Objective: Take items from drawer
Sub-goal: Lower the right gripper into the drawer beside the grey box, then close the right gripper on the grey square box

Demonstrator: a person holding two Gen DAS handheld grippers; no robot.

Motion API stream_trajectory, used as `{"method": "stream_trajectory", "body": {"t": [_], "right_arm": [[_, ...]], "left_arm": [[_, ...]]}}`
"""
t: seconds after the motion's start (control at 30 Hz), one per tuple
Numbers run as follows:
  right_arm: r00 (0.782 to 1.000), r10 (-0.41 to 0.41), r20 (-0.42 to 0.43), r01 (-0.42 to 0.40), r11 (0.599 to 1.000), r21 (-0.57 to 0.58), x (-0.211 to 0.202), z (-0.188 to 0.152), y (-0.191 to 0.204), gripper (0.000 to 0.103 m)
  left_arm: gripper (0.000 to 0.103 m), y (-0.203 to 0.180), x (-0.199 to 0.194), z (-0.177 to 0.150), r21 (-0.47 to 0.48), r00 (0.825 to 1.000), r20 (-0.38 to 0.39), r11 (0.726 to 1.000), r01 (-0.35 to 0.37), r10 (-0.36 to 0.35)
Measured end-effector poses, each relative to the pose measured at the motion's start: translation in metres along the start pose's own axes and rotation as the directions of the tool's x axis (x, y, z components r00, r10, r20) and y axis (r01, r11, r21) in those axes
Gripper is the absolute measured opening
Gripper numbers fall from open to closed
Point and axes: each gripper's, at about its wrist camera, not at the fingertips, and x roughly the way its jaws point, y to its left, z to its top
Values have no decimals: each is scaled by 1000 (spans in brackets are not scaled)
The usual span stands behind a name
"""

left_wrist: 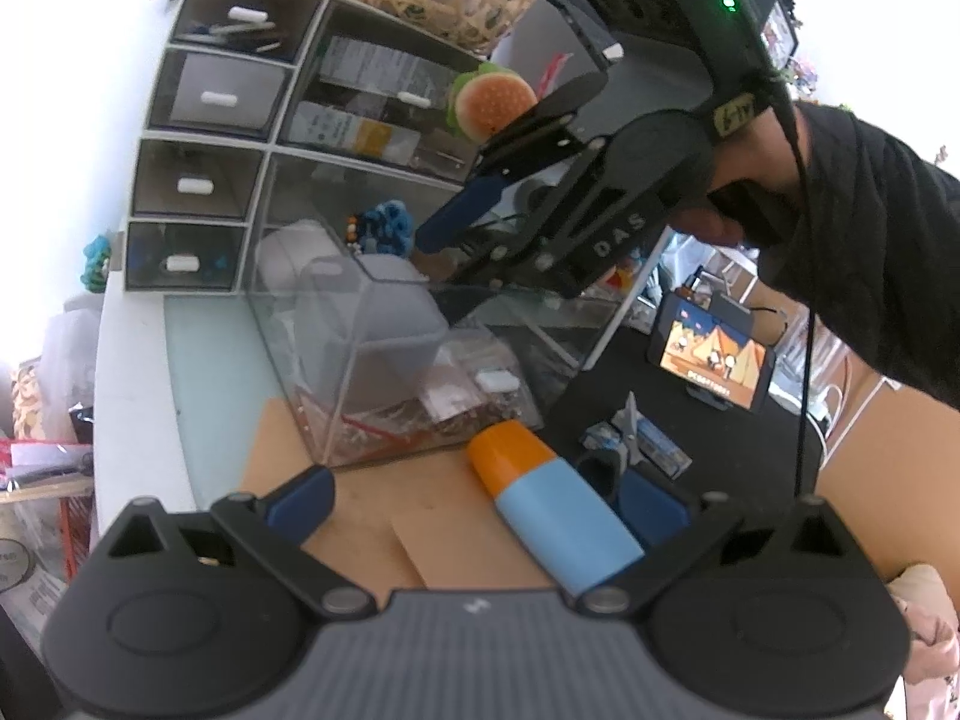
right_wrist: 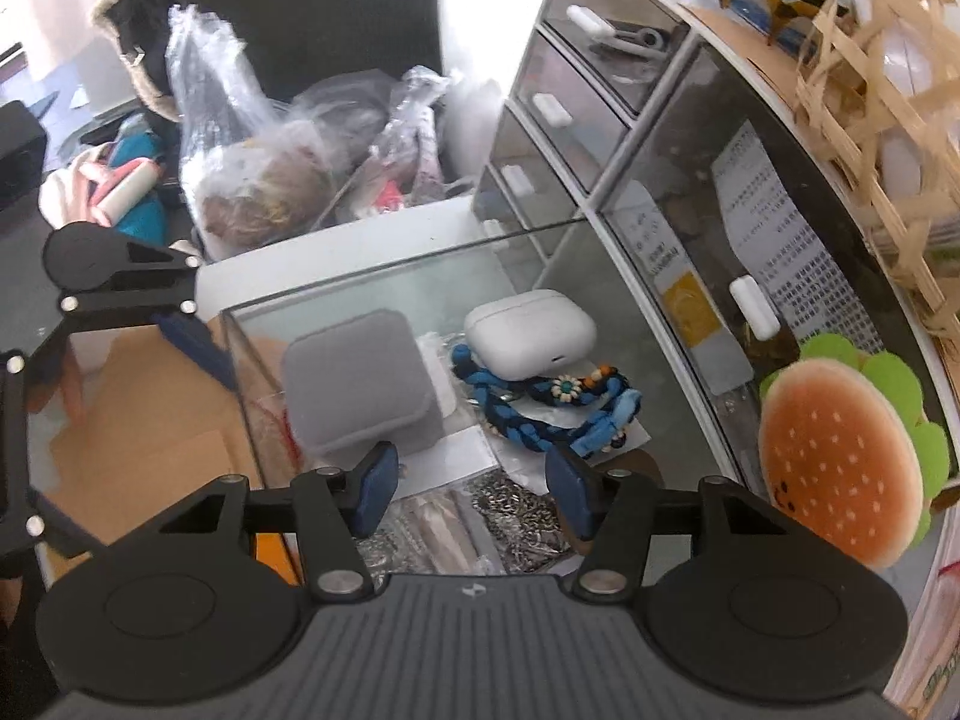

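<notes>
The left gripper (left_wrist: 474,504) hangs low with jaws wide, an orange-capped light-blue tube (left_wrist: 555,507) lying between its fingers, the pulled-out clear plastic drawer (right_wrist: 360,276) just ahead. The right gripper (right_wrist: 474,495) hovers over that drawer, jaws parted and empty; ahead-left sits a grey velvet box (right_wrist: 360,387), ahead-right a white earbud case (right_wrist: 531,330) touching blue braided cords (right_wrist: 540,414).
</notes>
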Motion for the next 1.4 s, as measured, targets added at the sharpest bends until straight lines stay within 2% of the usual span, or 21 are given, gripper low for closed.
{"method": "stream_trajectory", "body": {"t": [0.4, 0.77, 1.4], "right_arm": [[992, 123, -13, -124, 989, -79, -9, 7, -2, 60], [963, 260, -67, -264, 962, -68, 9, 27, -3, 60], [969, 229, -91, -237, 967, -91, 14, 33, -1, 63]], "left_arm": [[103, 1, 0, 0, -8, 1000, 4, 1000, 1, -1], [103, 3, 0, 0, -4, 1000, 3, 1000, 5, -5], [103, -2, 2, -1, -16, 1000, 11, 1000, -7, 7]]}}
